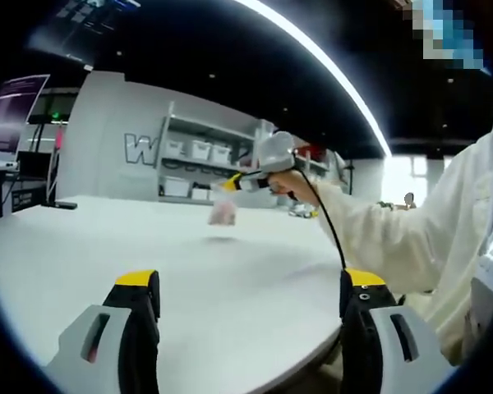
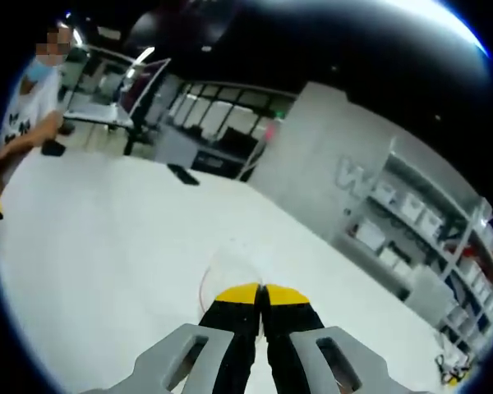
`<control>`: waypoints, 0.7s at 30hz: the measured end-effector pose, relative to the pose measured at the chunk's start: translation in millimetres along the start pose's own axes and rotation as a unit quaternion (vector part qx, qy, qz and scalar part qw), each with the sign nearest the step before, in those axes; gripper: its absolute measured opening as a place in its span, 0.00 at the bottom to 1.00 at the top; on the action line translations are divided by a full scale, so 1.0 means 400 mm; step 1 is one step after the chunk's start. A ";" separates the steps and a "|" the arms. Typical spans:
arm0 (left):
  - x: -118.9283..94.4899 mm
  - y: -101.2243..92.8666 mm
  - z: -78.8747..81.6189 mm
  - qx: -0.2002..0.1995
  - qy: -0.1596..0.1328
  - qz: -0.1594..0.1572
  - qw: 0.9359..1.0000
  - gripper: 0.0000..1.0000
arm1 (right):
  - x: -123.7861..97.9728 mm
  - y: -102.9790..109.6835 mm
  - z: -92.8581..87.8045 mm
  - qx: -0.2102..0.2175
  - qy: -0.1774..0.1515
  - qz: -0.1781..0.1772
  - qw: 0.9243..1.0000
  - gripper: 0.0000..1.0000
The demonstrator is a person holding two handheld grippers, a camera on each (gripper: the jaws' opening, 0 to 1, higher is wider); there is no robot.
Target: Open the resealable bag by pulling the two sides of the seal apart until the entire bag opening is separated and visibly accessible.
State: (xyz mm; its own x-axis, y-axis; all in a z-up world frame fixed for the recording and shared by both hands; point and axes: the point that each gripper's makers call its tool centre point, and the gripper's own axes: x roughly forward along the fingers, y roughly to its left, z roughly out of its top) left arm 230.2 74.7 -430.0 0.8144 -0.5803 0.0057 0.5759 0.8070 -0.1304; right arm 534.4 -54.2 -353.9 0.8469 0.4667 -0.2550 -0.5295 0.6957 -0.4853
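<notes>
A small clear resealable bag [image 1: 223, 211] hangs above the white table [image 1: 107, 238], pinched at its top by my right gripper [image 1: 232, 183], which a hand in a cream sleeve holds. In the right gripper view the black jaws with yellow tips of that right gripper [image 2: 262, 294] are pressed together on the bag's [image 2: 228, 264] top edge, and the clear film droops away toward the table [image 2: 99, 238]. My left gripper [image 1: 251, 283] is open wide, low over the table's near side, well short of the bag, with nothing between its jaws.
Grey shelving [image 1: 205, 152] with white bins stands behind the table, also seen as shelving [image 2: 419, 222] at the right. A dark monitor [image 1: 12, 107] sits far left. A person [image 2: 25, 98] stands at the table's far side. The table edge [image 1: 312, 353] curves near my left gripper.
</notes>
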 end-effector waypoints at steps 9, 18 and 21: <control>0.002 0.001 0.006 0.001 -0.001 0.000 1.000 0.90 | 0.016 -0.004 0.006 -0.010 0.008 0.000 1.000 0.00; 0.001 0.006 0.004 0.001 0.001 0.004 1.000 0.90 | 0.048 -0.009 0.007 -0.031 0.020 0.003 0.999 0.00; 0.001 0.006 0.001 0.001 0.004 0.005 1.000 0.90 | 0.053 0.001 0.000 -0.031 0.025 0.005 0.999 0.00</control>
State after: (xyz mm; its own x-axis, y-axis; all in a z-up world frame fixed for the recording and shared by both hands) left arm 232.0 76.4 -430.0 0.8196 -0.5730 -0.0030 0.5680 0.8131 -0.1275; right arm 552.3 -44.0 -359.3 0.8434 0.4454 -0.3004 -0.5358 0.6555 -0.5322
